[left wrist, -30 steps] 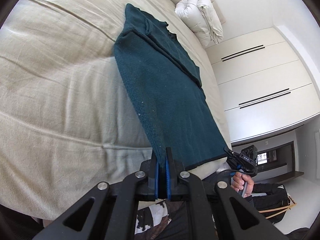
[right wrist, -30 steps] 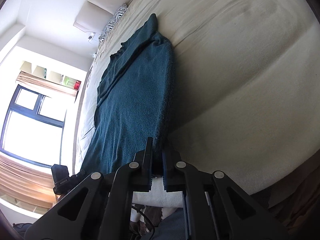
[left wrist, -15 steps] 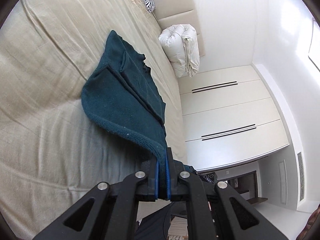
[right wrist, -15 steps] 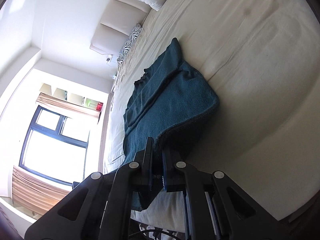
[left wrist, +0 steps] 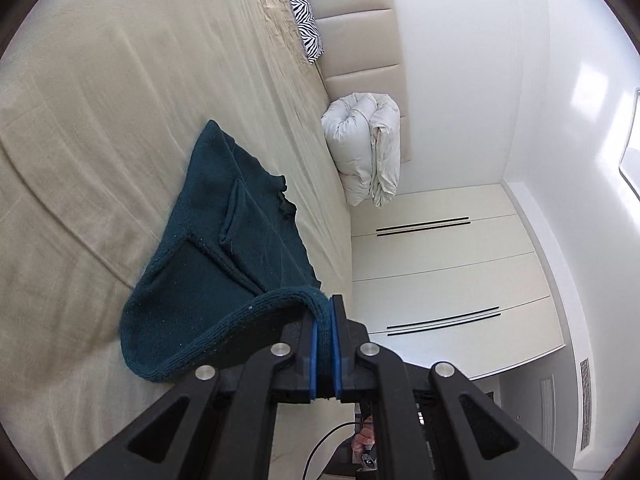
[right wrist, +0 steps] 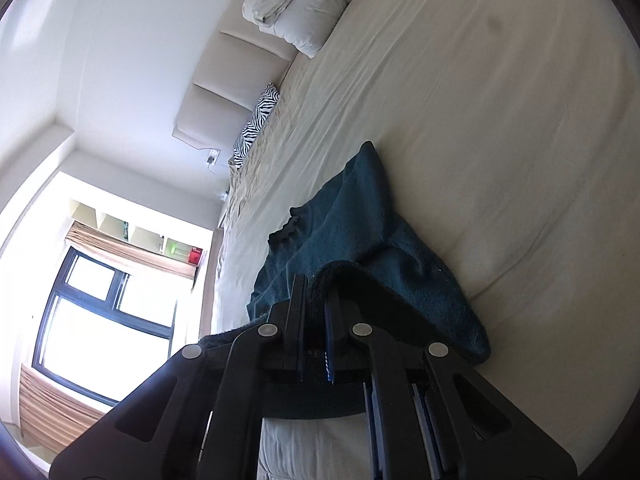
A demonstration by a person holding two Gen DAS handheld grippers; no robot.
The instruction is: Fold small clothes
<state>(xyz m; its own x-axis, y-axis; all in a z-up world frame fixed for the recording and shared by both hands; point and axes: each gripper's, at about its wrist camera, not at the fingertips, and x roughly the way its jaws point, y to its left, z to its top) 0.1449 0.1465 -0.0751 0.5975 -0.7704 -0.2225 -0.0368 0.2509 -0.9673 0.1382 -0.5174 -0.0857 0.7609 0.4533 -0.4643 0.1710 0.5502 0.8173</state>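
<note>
A dark teal knitted sweater (left wrist: 224,264) lies on the beige bed sheet (left wrist: 120,100), its sleeves folded inward. My left gripper (left wrist: 326,312) is shut on the ribbed bottom hem at one corner and holds it lifted, so the lower half curls up over the upper half. In the right wrist view the same sweater (right wrist: 352,232) arches up off the sheet (right wrist: 500,120). My right gripper (right wrist: 316,292) is shut on the other hem corner. The collar end rests flat on the bed farther away.
A rolled white duvet (left wrist: 368,148) and a zebra-striped pillow (left wrist: 306,20) lie against the padded headboard (left wrist: 360,40). White wardrobe doors (left wrist: 452,280) stand past the bed's edge. A bright window (right wrist: 100,312) shows in the right wrist view.
Both grippers have carried the hem up and forward toward the collar. The sweater, stretched flat a second ago, now folds over itself, and both cameras look farther up the bed.
</note>
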